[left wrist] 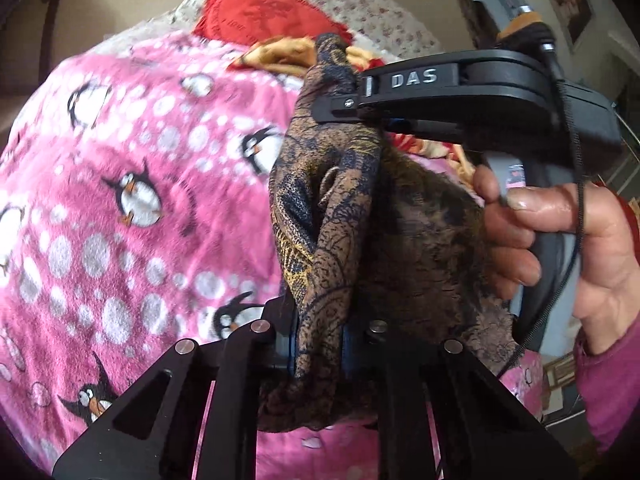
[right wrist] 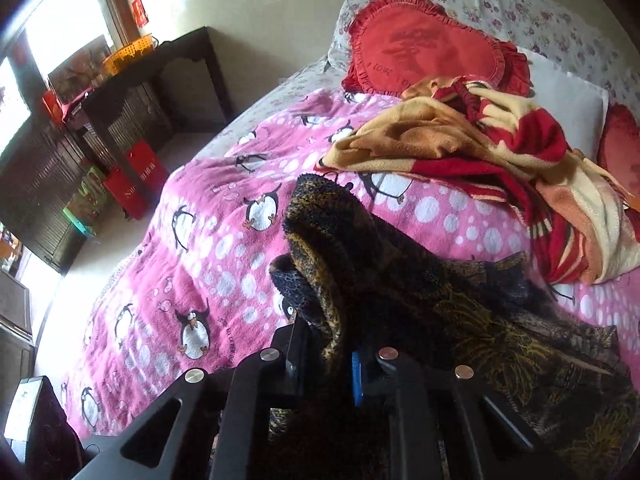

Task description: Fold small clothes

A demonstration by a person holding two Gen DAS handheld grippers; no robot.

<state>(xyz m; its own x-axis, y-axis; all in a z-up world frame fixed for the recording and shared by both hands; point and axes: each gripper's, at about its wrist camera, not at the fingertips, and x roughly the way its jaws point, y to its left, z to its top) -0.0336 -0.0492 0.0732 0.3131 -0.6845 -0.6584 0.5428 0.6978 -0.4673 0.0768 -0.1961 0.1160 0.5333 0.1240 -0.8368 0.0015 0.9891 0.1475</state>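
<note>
The left tongs (left wrist: 318,350) are clamping a bunched edge of the brown patterned cloth (left wrist: 324,216), and the right tongs (left wrist: 352,108) are pinching it higher up, so it is hanging between them above the pink blanket (left wrist: 120,200) on the bed. It is looking thin, light and floppy; gripping at corners or hems seems best, since bunched folds may be slipping.

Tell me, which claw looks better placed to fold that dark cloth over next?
Probably the right claw: it pinches the cloth at its raised top end, while the left claw clamps the lower end as an anchor.
</note>
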